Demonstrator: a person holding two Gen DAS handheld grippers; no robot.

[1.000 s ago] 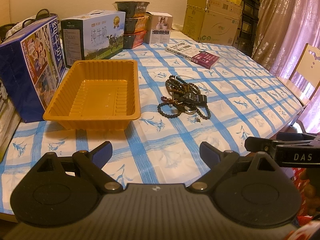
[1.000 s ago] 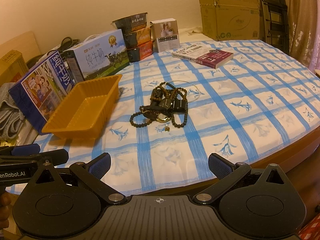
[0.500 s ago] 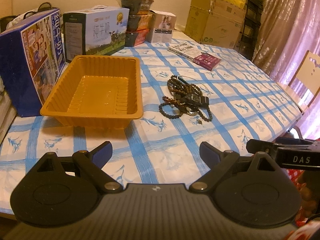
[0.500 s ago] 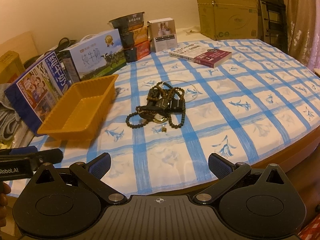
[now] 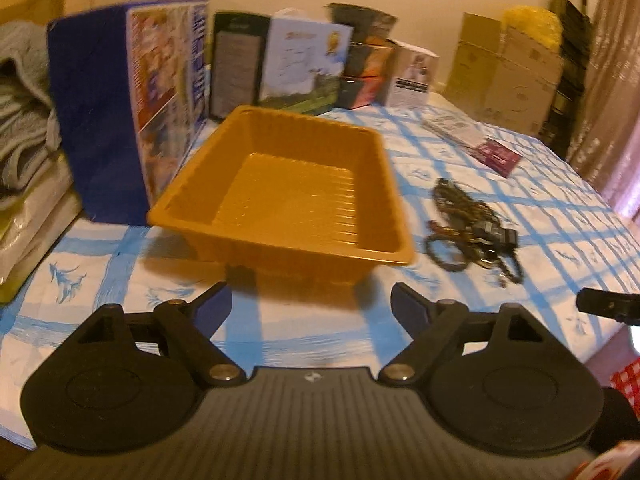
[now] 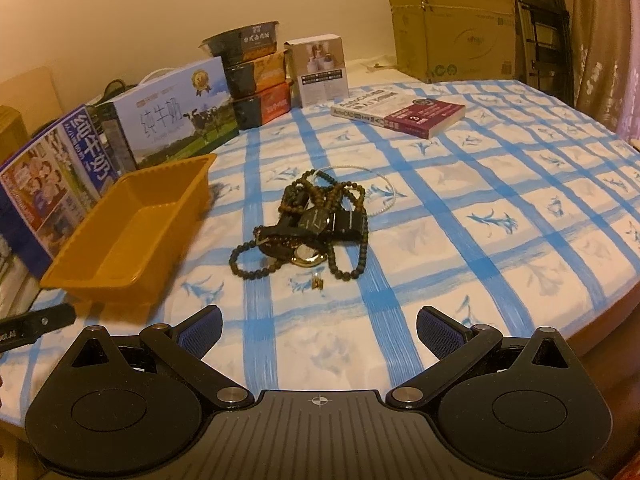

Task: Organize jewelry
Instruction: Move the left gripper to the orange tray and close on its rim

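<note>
Nothing is sorted yet: the ribbed orange plastic tray sits empty, and the tangled pile of dark bead bracelets and watches lies on the blue-checked tablecloth at its three o'clock. The left gripper is closing on nothing; the right gripper gapes, unladen.

A plain cream wall stands far; curtains hang right, under warm, dim light.

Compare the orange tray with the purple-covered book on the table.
The orange tray is an open, ribbed plastic container with raised walls; the book is flat and closed. The tray is plain orange; the book has a white and purple printed cover. Both rest on the blue-checked tablecloth, and neither holds any jewelry.
</note>
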